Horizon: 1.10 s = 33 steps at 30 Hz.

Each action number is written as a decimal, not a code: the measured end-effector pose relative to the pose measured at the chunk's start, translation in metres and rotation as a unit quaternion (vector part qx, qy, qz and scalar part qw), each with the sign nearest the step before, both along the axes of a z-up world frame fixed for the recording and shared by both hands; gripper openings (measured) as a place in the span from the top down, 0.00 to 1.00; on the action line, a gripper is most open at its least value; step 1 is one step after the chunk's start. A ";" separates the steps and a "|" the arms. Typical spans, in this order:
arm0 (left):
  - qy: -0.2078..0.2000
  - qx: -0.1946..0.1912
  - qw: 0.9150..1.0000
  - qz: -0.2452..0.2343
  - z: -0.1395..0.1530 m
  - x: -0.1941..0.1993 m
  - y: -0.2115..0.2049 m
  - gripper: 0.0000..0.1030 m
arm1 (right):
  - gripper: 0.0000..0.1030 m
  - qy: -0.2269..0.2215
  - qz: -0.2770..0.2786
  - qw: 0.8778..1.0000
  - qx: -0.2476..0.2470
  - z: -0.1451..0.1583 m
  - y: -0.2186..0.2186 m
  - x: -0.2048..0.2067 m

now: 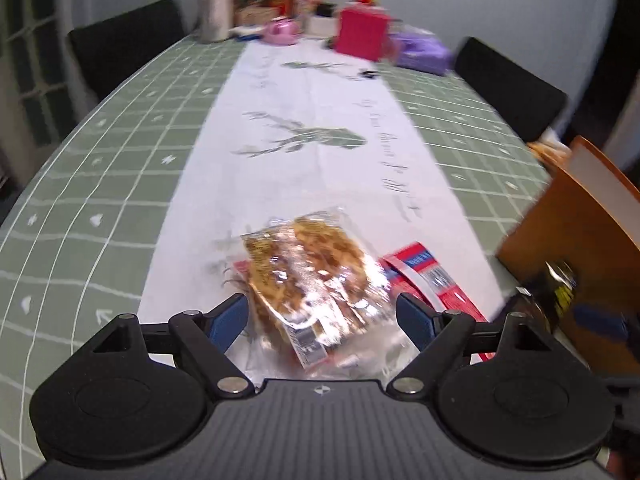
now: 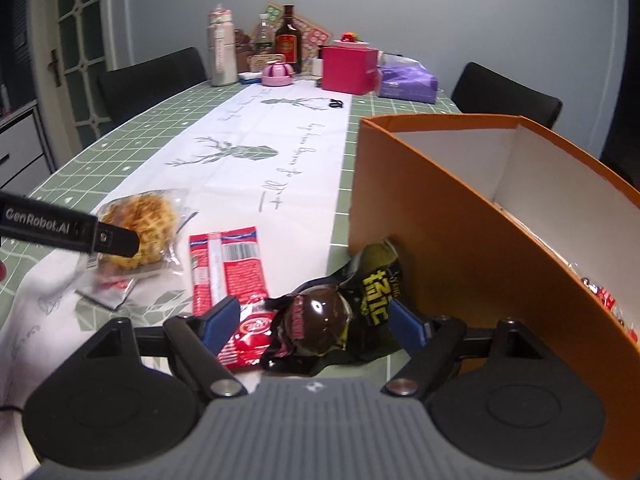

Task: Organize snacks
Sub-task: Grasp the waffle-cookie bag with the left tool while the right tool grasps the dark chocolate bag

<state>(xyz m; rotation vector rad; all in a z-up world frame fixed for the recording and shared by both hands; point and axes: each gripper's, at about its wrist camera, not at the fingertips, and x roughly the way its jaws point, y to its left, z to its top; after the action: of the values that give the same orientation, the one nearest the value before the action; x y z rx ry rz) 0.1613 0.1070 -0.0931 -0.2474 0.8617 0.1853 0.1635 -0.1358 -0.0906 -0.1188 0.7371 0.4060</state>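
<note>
We hold two grippers low over a long table (image 2: pixel 120 136) spread with a green grid-patterned cloth and a white runner (image 2: pixel 256 152) printed with deer. Our left gripper (image 1: pixel 322 312) stands with its jaws spread wide on either side of a clear-wrapped waffle packet (image 1: pixel 308 276), which lies on the runner; the blue pads (image 1: pixel 230 318) do not press on the wrapper. To the right of the waffle, just beside it, lies a flat red snack packet (image 2: pixel 228 268), with its near end under the left finger of our right gripper (image 2: pixel 314 322) as seen in the right wrist view. Our right gripper likewise has its jaws open, and between them sits a dark chocolate-coloured snack in a black wrapper with yellow lettering (image 2: pixel 344 312); whether the pads touch the wrapper we cannot tell. This black packet rests against the outer wall of an open orange cardboard box (image 2: pixel 460 216) with a white interior, which stands on the green cloth at the right; red-wrapped snacks (image 2: pixel 604 300) show inside it near the close end. At the far end of the table stand a pink box (image 2: pixel 348 70), a purple pack (image 2: pixel 406 82), a brown bottle (image 2: pixel 288 42) and a tall pale flask (image 2: pixel 222 52). Black chairs (image 2: pixel 152 80) flank the table.
</note>
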 end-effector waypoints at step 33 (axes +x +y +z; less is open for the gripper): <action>0.075 0.042 0.992 -0.089 -0.015 -0.016 -0.046 0.17 | 0.45 0.057 0.054 0.997 -0.009 -0.017 -0.010 -0.021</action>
<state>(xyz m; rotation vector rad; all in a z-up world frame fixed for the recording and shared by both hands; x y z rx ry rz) 0.1451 0.0608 -0.1081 -0.0780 1.0187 0.0731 0.1425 -0.1455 -0.1073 -0.1539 0.8501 0.5134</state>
